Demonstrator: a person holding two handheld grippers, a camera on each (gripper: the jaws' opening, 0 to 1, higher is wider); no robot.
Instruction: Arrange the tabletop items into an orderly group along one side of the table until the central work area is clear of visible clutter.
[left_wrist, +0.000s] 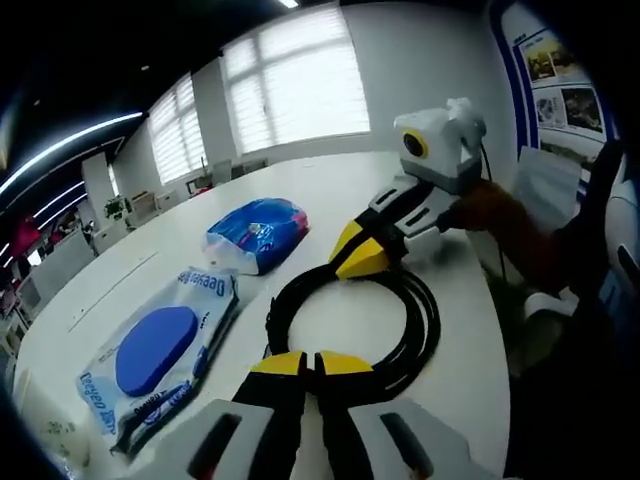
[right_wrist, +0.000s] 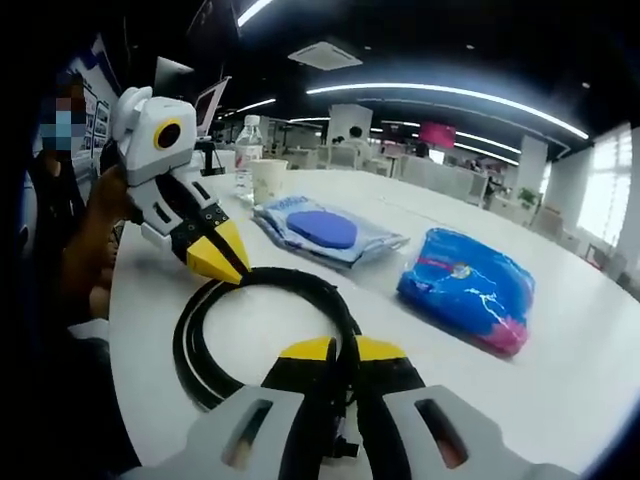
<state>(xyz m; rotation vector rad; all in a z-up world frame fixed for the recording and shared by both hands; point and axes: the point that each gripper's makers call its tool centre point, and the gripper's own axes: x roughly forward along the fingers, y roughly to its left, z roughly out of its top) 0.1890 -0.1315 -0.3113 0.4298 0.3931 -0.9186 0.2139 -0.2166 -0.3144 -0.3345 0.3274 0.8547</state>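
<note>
Both grippers grip opposite sides of the coiled black cable (left_wrist: 400, 330) on the white bench (left_wrist: 330, 190): left gripper (left_wrist: 310, 362) and right gripper (right_wrist: 345, 348), fingers narrow on it; the wipes pack (right_wrist: 325, 232) and blue packet (right_wrist: 470, 285) lie beyond

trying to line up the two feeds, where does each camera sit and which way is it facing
Left gripper view: rides the left gripper, looking across the black cable coil toward windows; the right gripper and a sleeve show.
Right gripper view: rides the right gripper, looking the opposite way, into the room; the left gripper and a hand show.
Shared: coil, wet wipes pack, blue bag, white table.
</note>
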